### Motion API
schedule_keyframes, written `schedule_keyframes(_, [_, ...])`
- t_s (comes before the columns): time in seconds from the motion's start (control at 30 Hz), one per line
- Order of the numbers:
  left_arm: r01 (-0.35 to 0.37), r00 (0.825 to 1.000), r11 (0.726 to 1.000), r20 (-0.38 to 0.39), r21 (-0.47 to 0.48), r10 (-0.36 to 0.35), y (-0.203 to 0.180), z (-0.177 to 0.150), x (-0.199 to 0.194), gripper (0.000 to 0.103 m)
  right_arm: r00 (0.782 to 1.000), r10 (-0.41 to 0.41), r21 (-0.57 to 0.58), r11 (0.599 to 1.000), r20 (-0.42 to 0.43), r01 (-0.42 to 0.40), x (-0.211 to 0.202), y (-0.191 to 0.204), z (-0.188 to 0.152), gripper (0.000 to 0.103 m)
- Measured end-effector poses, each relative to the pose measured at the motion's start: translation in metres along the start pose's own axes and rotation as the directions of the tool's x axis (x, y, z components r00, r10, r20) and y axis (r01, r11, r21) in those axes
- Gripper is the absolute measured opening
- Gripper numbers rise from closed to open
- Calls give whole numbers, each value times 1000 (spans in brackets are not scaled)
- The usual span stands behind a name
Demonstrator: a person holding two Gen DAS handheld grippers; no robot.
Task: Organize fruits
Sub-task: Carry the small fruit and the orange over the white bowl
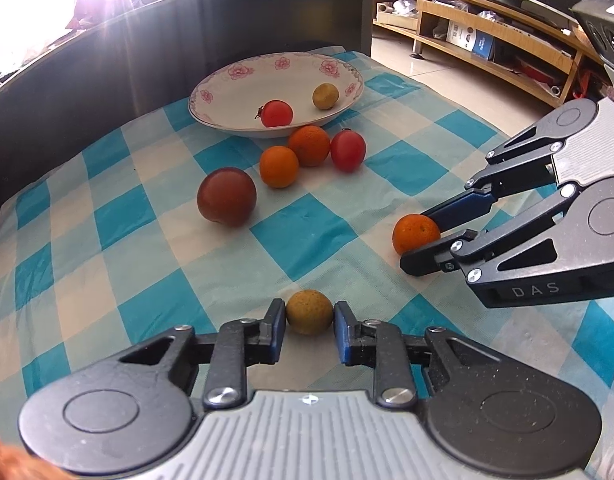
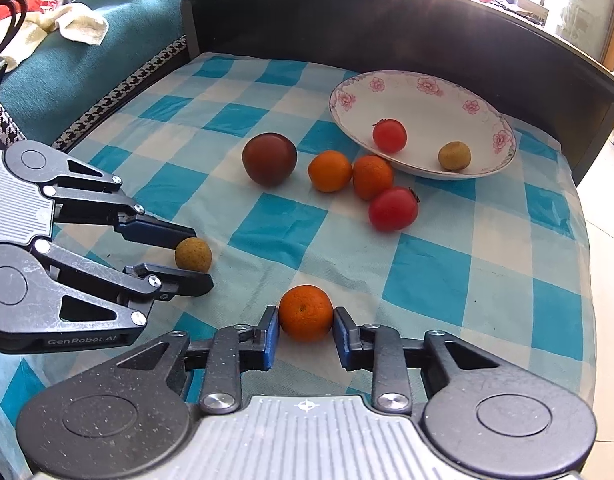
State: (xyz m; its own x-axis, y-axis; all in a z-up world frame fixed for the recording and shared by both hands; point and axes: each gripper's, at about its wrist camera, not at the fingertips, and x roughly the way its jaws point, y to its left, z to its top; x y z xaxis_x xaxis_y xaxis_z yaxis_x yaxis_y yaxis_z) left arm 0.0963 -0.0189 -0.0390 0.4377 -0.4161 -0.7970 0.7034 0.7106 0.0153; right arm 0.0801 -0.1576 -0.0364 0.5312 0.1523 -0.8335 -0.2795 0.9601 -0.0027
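Both grasps look set: the left gripper (image 1: 310,322) is clamped on the small brownish-yellow round fruit (image 1: 309,312), the right gripper (image 2: 306,326) on a dimpled orange mandarin (image 2: 305,313), both low over the blue-checked tabletop (image 2: 427,280). Squeeze lightly, lift straight, then release low inside the pink-flowered white bowl (image 2: 407,92) so neither rolls out.

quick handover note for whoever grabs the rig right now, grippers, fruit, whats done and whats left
Left gripper: closed on the brown-green fruit.
Right gripper: closed on an orange.
Both fruits are low over the checked cloth.
Done: a tomato and a brownish fruit are in the floral bowl.
Left: the two held fruits, plus the dark plum, two oranges and a tomato on the cloth.
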Motion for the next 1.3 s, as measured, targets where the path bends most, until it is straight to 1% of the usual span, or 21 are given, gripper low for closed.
schedule_keyframes(0.2, [5,1000,1000,12,-5,-5,-4,9,-1,35,1000,5,17,1000,6,-5,-4,-2,1,23])
schedule_keyframes(0.37, [13,999,999,44,-32,-12,-3,24,-2,35,999,9,35,999,31,-10,-10,-5,7,22])
schedule_keyframes(0.6, [-18,995,999,93,-50,22,2,47,-5,35,996,1,79,997,89,-8,-20,-15,22,22])
schedule_keyframes(0.77, [-43,990,997,128,-69,52,9,66,-3,35,992,-23,98,995,123,10,-23,-23,35,22])
schedule_keyframes(0.97, [-73,983,995,162,-62,82,15,91,8,35,986,-66,127,991,155,47,-20,-40,54,23])
schedule_keyframes(1.07, [-83,981,994,171,-66,94,20,102,17,35,984,-71,152,987,163,46,-15,-53,63,23])
schedule_keyframes(1.3, [-95,980,993,168,-71,106,24,115,39,35,984,-88,170,984,155,62,4,-74,78,23])
